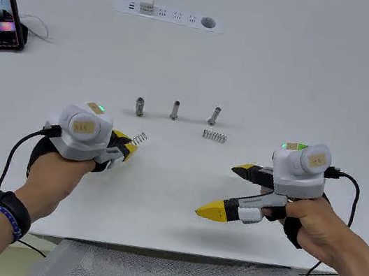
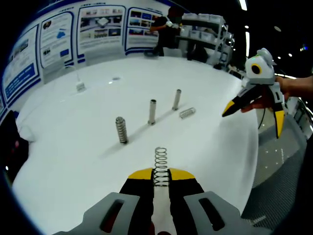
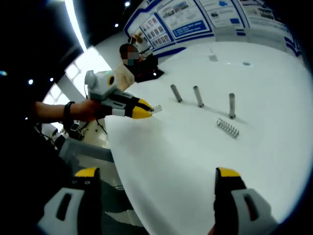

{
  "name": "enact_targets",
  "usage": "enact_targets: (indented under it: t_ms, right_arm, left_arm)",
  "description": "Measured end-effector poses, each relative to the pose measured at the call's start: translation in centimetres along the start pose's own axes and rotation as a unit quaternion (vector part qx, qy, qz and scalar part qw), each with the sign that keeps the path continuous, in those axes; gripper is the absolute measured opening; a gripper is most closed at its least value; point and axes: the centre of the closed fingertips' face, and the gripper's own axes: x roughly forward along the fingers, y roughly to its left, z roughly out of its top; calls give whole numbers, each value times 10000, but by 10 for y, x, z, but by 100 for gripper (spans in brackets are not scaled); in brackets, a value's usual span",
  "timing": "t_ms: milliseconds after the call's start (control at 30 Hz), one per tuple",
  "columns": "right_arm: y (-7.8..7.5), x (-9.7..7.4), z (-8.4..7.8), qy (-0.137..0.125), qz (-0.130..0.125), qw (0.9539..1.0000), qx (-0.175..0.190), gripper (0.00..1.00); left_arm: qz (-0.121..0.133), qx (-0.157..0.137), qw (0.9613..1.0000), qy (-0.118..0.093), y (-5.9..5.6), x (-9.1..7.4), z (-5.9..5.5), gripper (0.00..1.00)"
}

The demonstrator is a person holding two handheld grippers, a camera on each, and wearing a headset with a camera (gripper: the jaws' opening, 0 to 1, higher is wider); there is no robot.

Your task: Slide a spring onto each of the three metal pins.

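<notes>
Three steel pins (image 1: 175, 110) on white worktop (image 1: 288, 70), leftmost with fitted spring (image 2: 121, 128) | left hand-held gripper (image 2: 156, 175) pinching small coiled wire spring (image 2: 160, 159) | right hand-held gripper (image 1: 218, 190) wide open | spare spring (image 1: 214, 136) beside rightmost pin

Your left gripper (image 1: 128, 147): pale grey housing, yellow-tipped black jaws, tan sticker, green light.
Your right gripper (image 1: 225, 189): same colours.
Cables (image 1: 15, 150): black, one each.
Your left wrist: black wristband (image 1: 12, 204), blue band.
</notes>
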Motion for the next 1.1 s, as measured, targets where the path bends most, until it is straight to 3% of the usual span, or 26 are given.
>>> enact_targets:
  t_ms: [800, 1100]
  right_arm:
    - [10, 12, 3, 115, 197, 9997, -97, 99]
    - [15, 19, 7, 141, 278, 9994, -150, 99]
  left_arm:
    - [100, -161, 9998, -14, 15, -22, -17, 10]
    - [118, -192, 9997, -48, 14, -31, -22, 10]
